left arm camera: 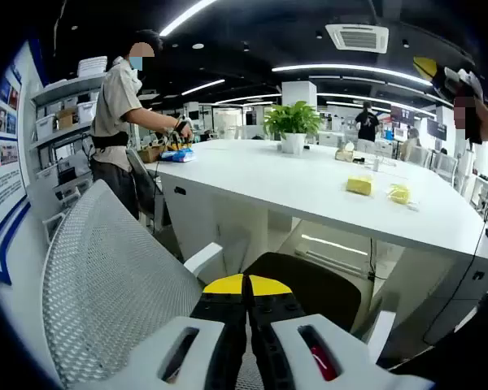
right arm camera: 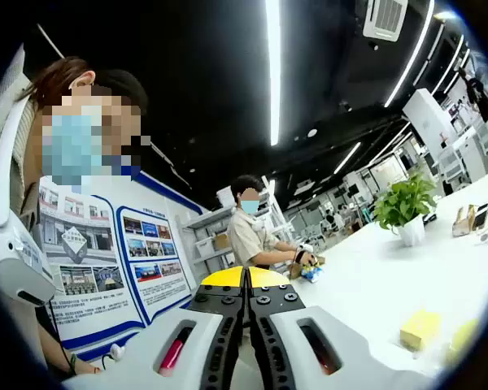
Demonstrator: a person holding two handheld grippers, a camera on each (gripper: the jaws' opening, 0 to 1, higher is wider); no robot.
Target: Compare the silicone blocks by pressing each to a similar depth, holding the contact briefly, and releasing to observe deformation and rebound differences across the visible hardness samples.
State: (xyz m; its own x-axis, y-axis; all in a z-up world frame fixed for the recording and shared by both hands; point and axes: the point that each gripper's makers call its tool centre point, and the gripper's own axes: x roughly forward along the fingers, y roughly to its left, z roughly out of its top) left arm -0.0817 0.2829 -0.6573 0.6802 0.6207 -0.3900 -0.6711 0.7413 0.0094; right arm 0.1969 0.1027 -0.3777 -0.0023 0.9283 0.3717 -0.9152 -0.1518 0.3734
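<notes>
Two yellow silicone blocks lie on the white table [left arm camera: 293, 183]: one block [left arm camera: 359, 185] and a paler one [left arm camera: 399, 193] to its right. In the right gripper view the same pair sits at the lower right, a yellow block [right arm camera: 420, 329] and a paler block [right arm camera: 464, 337] partly cut by the edge. My left gripper [left arm camera: 246, 284] is shut, yellow tips together, held over a chair and well short of the table. My right gripper [right arm camera: 246, 278] is also shut with nothing in it, raised away from the blocks.
A grey mesh chair back [left arm camera: 106, 276] and dark seat [left arm camera: 317, 284] stand between me and the table. A potted plant [left arm camera: 291, 122] stands mid-table. A person [left arm camera: 118, 106] works at the table's far end. A masked person [right arm camera: 73, 138] is close on the left, before a poster board [right arm camera: 106, 268].
</notes>
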